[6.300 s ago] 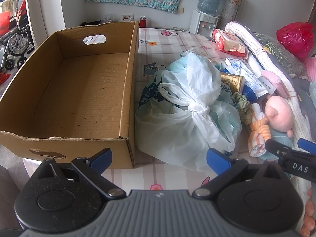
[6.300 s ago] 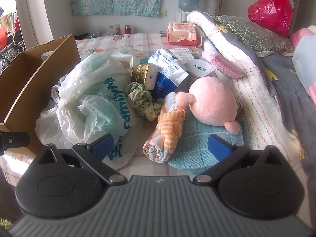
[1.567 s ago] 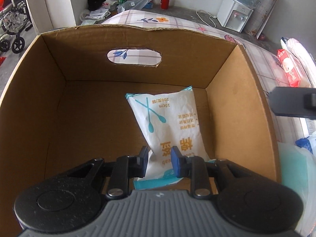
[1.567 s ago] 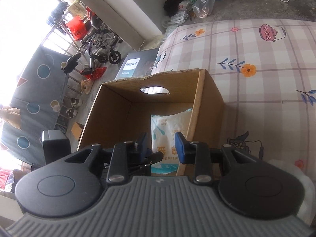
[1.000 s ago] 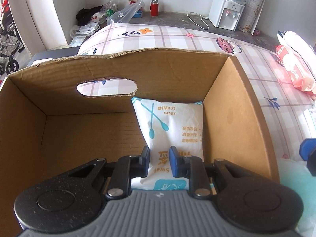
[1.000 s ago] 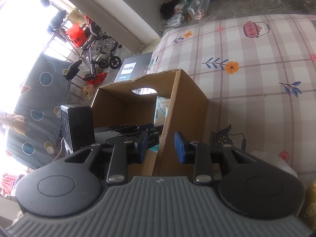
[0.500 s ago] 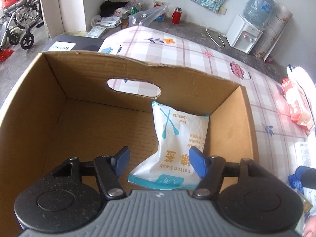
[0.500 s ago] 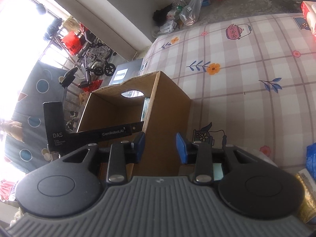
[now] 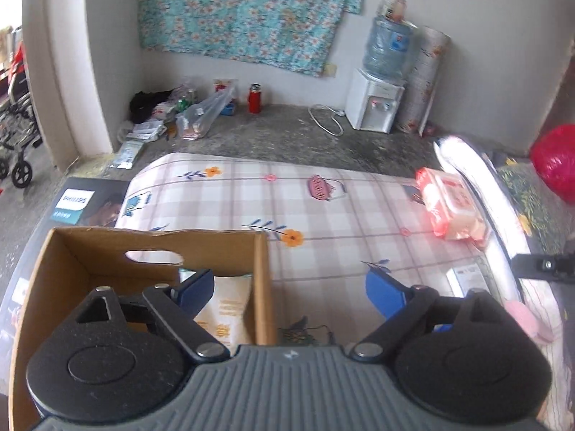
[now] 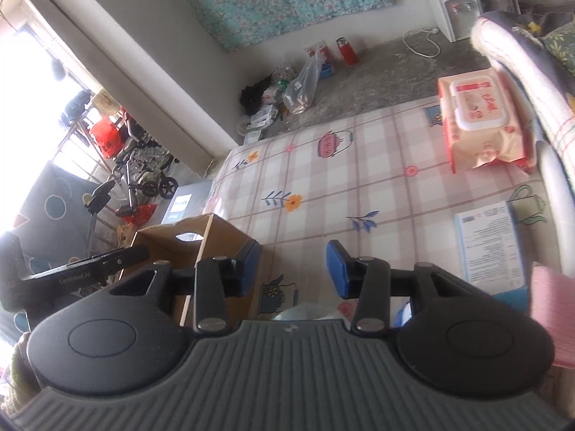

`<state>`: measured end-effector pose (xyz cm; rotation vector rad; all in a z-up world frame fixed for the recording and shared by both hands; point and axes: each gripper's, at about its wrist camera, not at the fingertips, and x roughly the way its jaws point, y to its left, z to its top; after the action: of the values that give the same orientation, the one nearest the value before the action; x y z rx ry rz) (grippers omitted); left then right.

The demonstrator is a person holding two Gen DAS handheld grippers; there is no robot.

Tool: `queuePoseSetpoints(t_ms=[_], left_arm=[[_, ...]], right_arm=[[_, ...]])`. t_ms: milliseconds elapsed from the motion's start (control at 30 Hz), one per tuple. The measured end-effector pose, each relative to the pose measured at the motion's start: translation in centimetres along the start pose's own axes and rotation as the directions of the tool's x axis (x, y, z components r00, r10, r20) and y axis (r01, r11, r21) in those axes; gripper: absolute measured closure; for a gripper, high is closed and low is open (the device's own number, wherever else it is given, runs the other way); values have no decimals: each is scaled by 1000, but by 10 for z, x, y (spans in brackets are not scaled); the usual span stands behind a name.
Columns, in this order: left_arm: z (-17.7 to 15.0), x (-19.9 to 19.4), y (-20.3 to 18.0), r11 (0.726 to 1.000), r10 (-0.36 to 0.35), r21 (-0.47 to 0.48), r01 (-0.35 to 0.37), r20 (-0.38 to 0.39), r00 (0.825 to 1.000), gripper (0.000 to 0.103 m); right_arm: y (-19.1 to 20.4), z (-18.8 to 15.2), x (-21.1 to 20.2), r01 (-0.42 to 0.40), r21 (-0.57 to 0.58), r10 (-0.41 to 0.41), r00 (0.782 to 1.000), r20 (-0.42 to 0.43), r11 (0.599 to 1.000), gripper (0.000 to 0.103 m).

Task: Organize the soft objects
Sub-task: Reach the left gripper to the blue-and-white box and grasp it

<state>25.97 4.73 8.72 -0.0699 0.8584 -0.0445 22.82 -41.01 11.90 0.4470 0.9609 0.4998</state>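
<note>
A cardboard box stands at the left of the plaid tablecloth; it also shows in the right wrist view. A white cotton-swab pack lies inside it against the right wall. My left gripper is wide open and empty, raised above the box's right wall. My right gripper is open a little and empty, above the tablecloth just right of the box. A pink wet-wipes pack lies at the far right; it also shows in the left wrist view.
A white and blue leaflet pack lies on the cloth at the right, with a pink soft thing beside it. Folded blankets line the right edge. A red bag sits far right. A white plastic bag peeks below my right gripper.
My left gripper has let go of the cotton-swab pack, opened wide, and lifted up and right out of the box. My right gripper has swung right and opened slightly.
</note>
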Motion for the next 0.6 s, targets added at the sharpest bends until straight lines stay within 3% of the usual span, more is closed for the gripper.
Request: queuePoseSetpoints(t_ms=[267,367,600], left_arm=[[-2,84,-119,980,-112,148,133,-144,983,14],[-8,120,-152,964,-159,172,202,-236,959,26],[-17,182,-197,943,-250,111,314,-387,887,36]], right_arm=[[-97,14,-17,99,135,-95,995,-32,986,62],[-123,18,-2,154,153,-143,986,-80,976,62],[-169,29,46,243,160,-210,957,-200,957,62]])
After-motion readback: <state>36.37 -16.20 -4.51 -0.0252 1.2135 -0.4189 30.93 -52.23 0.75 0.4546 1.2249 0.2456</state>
